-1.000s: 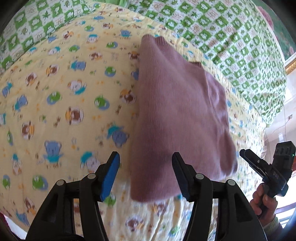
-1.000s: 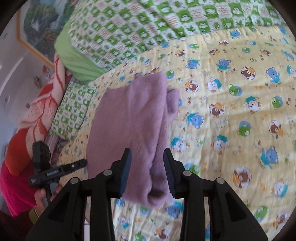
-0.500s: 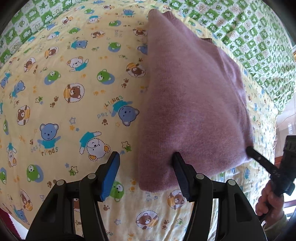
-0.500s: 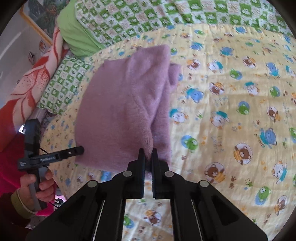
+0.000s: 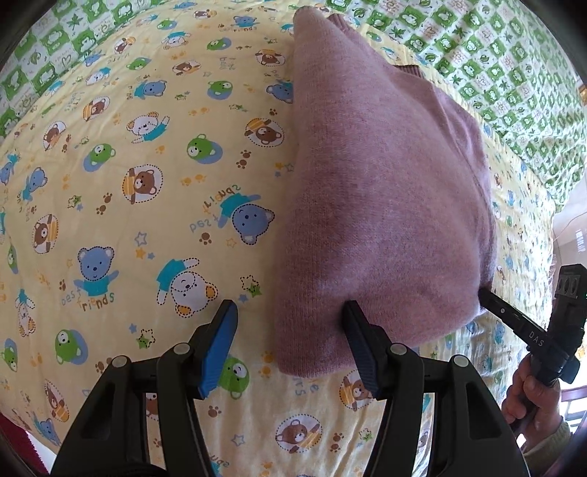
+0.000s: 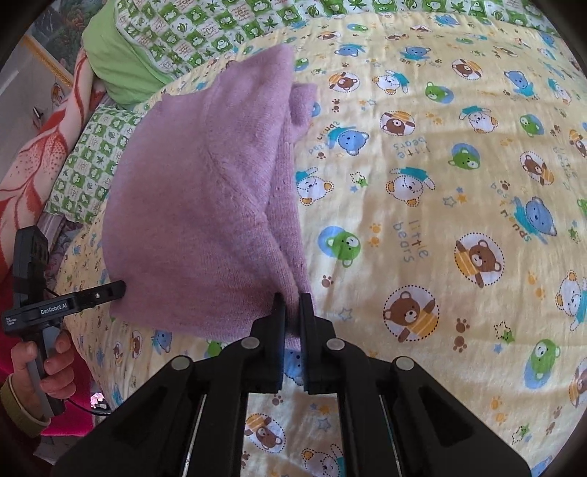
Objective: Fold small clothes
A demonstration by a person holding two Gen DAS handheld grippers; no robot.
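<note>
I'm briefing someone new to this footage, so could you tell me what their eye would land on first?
The folded mauve knit sweater lies on a yellow quilt printed with cartoon bears. The right gripper is shut on its near corner, while the left gripper is open at the other near corner. A green checked quilt lies behind.

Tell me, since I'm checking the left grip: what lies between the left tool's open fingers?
In the left wrist view, the left tool brackets bare bear-print quilt and the purple sweater near corner.
</note>
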